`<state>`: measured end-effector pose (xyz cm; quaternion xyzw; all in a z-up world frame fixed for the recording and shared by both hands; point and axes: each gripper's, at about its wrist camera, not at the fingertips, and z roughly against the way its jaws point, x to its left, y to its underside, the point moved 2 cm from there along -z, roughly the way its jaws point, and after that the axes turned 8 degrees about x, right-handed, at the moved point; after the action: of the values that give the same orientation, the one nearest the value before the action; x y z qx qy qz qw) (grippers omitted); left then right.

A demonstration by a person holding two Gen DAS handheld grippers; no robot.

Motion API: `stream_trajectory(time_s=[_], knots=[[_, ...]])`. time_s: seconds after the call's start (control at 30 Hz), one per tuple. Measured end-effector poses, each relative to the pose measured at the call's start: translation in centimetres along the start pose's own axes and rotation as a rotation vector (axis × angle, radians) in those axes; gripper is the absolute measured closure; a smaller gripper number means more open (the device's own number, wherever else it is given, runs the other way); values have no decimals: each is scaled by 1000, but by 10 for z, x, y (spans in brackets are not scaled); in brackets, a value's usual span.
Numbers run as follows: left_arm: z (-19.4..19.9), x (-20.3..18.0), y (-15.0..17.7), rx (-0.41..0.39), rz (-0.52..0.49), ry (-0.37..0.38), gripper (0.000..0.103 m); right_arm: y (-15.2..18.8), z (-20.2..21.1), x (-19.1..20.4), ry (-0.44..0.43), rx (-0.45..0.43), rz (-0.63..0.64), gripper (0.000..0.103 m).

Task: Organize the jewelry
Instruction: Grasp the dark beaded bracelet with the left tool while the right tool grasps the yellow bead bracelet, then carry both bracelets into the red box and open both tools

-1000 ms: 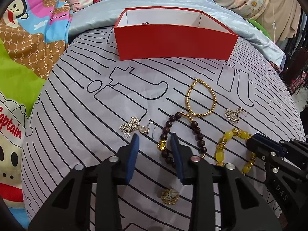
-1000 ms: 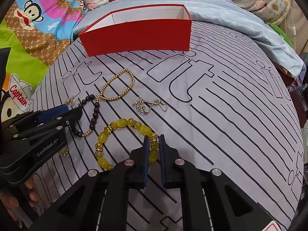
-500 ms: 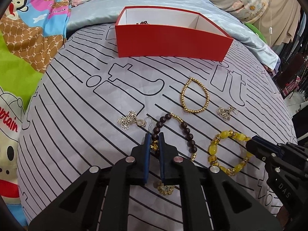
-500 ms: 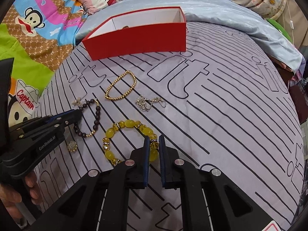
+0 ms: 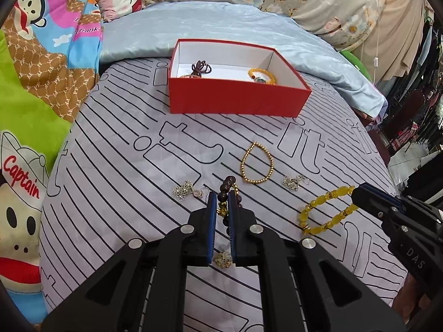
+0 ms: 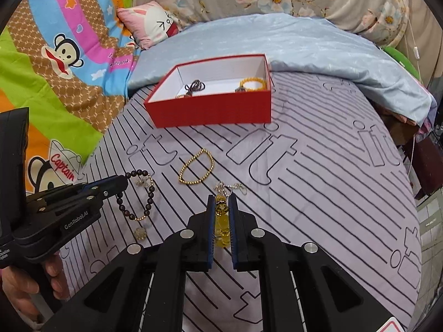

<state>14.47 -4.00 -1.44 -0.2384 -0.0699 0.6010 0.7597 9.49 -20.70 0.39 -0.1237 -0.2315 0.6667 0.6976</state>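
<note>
Left gripper (image 5: 221, 202): jaws narrow, clamped on the dark bead bracelet (image 5: 229, 182), which hangs from them above the cloth.
Right gripper (image 6: 221, 204): jaws narrow, clamped on the yellow bead bracelet (image 6: 223, 221); in the left wrist view its loop (image 5: 326, 213) dangles from the tips at right.
Red box (image 5: 238, 102): far centre on the striped cloth (image 5: 110, 166), open top, white interior.
Box contents: dark beaded piece (image 5: 200, 67) at left, orange bracelet (image 5: 261, 74) at right.
Gold bead bracelet (image 5: 256, 163): flat on the cloth, between the box and the grippers.
Silver flower earring (image 5: 184, 189): on the cloth, just left of the left gripper's tips.
Second silver earring (image 5: 293, 181): right of the gold bead bracelet, near it.
Small gold ornament (image 5: 223, 260): on the cloth, near side, seen between the left gripper's fingers.
Surroundings: cartoon blanket (image 5: 36, 83) at left, pale blue sheet (image 5: 221, 27) beyond the box.
</note>
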Motion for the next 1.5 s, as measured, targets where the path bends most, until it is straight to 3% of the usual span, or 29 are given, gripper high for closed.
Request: stream_trajectory(time_s=[0.37,0.73,1.17,1.5], knots=[[25,0,-27,-60,-16,7,96,-28,25,-7,22,-81,21,95],[37,1,-93,-157,-28,-7,96,-100,37,-7,31,-185,57,95],[5,1,-168,-192,-35,-42,96,-184,-7,7,-1,-195,86,95],[-38,11,-189,-146,-21,-59,96,-206,-65,9,-42,-115,69,95]])
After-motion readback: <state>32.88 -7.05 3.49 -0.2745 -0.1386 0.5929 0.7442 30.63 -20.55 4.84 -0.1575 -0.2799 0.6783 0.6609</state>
